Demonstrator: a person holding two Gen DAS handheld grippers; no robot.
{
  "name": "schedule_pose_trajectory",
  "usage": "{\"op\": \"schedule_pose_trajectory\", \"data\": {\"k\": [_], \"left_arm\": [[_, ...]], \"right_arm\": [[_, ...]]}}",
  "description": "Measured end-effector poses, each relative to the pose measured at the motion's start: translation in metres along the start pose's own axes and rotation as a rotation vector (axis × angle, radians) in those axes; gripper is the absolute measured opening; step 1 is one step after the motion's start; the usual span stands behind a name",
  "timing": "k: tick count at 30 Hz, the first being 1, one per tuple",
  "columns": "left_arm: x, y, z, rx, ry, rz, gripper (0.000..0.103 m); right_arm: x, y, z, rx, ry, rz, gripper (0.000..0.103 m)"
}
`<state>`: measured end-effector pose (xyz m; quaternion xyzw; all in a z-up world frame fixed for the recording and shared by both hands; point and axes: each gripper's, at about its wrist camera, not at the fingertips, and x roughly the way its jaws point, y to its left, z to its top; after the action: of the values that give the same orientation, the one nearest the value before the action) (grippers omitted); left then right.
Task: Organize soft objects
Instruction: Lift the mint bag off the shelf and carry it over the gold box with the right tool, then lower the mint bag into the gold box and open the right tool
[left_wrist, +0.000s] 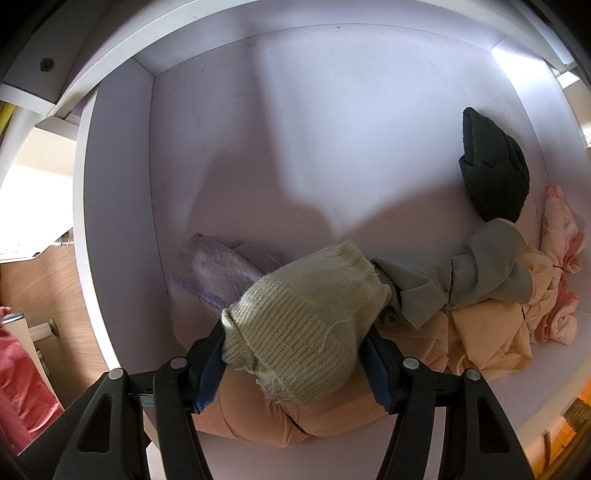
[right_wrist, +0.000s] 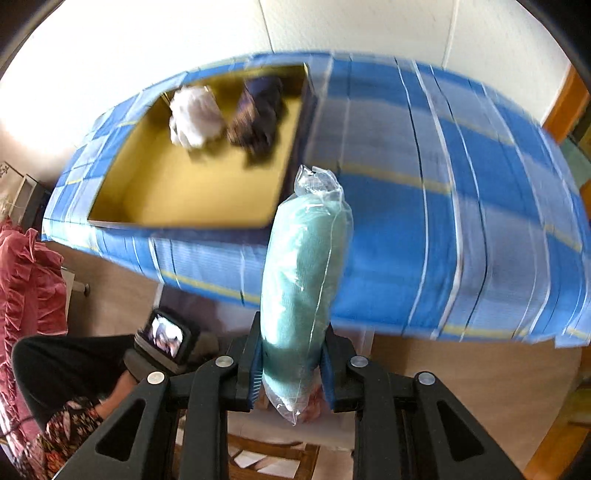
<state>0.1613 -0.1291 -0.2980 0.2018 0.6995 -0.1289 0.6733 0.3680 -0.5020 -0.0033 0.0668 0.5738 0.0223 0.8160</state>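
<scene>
The right gripper (right_wrist: 291, 373) is clenched on a bagged teal cloth (right_wrist: 303, 280), held above the checked bed, seemingly bound for the yellow box (right_wrist: 192, 192) (the view is blurred). The left gripper (left_wrist: 295, 354) grasps a cream knit sock (left_wrist: 299, 314) over the white drawer (left_wrist: 122, 192); both next need carrying and releasing.

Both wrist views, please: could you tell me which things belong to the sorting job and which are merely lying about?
Belonging to the job:
- cream knitted item, held in the left tongs
- bagged teal cloth, held in the right tongs
- white drawer holding the dark sock
- yellow box

Lying about:
- checked blue cover
- red ruffled fabric
</scene>
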Motion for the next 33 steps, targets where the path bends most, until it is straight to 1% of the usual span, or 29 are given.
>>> {"op": "schedule_pose_trajectory", "data": {"k": [4, 8, 13, 17, 23, 26, 31, 33], "left_arm": [[0.001, -0.003, 0.0, 0.005, -0.001, 0.005, 0.065], [0.002, -0.003, 0.0, 0.004, -0.001, 0.004, 0.065], [0.002, -0.003, -0.001, 0.001, -0.001, 0.0, 0.065], [0.003, -0.002, -0.001, 0.001, -0.002, -0.003, 0.065], [0.005, -0.002, -0.002, 0.002, -0.002, -0.005, 0.065], [0.005, -0.002, -0.002, 0.003, -0.003, -0.004, 0.065], [0.005, -0.002, -0.003, 0.002, -0.003, -0.005, 0.065], [0.006, -0.002, -0.003, 0.002, -0.003, -0.005, 0.065]], "right_arm": [[0.004, 0.015, 0.032, -0.014, -0.004, -0.008, 0.025], [0.017, 0.035, 0.066, -0.061, 0.006, -0.053, 0.025], [0.043, 0.043, 0.095, -0.07, 0.034, -0.105, 0.025], [0.06, 0.043, 0.111, -0.042, 0.058, -0.123, 0.025], [0.082, 0.044, 0.126, -0.03, 0.094, -0.178, 0.025], [0.09, 0.047, 0.131, -0.042, 0.095, -0.217, 0.025], [0.103, 0.044, 0.132, -0.037, 0.105, -0.268, 0.033], [0.106, 0.042, 0.132, -0.043, 0.111, -0.271, 0.034]]}}
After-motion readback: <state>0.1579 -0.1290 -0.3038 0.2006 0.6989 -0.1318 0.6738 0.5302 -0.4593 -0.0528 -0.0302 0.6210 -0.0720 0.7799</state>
